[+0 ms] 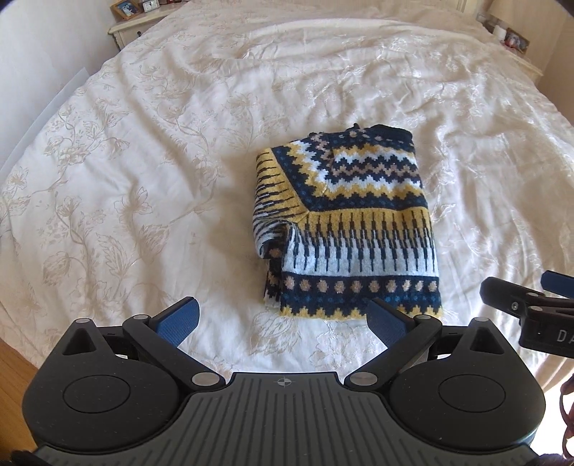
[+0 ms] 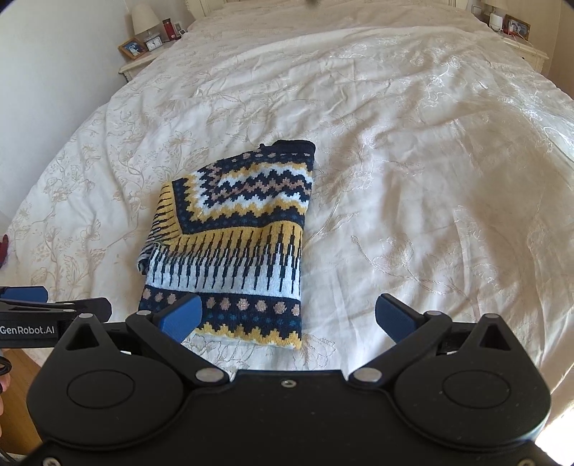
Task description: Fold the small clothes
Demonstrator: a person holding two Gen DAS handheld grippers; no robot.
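Observation:
A small knitted sweater (image 1: 351, 222) (image 2: 236, 243) in navy, yellow and white zigzag bands lies folded into a compact rectangle on the bed. My left gripper (image 1: 283, 319) is open, its blue pads held just short of the sweater's near hem, nothing between them. My right gripper (image 2: 287, 317) is open too, over the sweater's near right corner, with its left pad (image 2: 181, 317) above the hem. Each gripper shows at the edge of the other's view, the right one (image 1: 531, 308) and the left one (image 2: 43, 308). Neither touches the sweater.
A cream floral bedspread (image 1: 143, 186) (image 2: 430, 179) covers the whole bed, rumpled in places. Nightstands with photo frames, a clock and a lamp (image 2: 143, 21) stand at the far corners. Wooden floor (image 1: 14, 376) shows at the near left.

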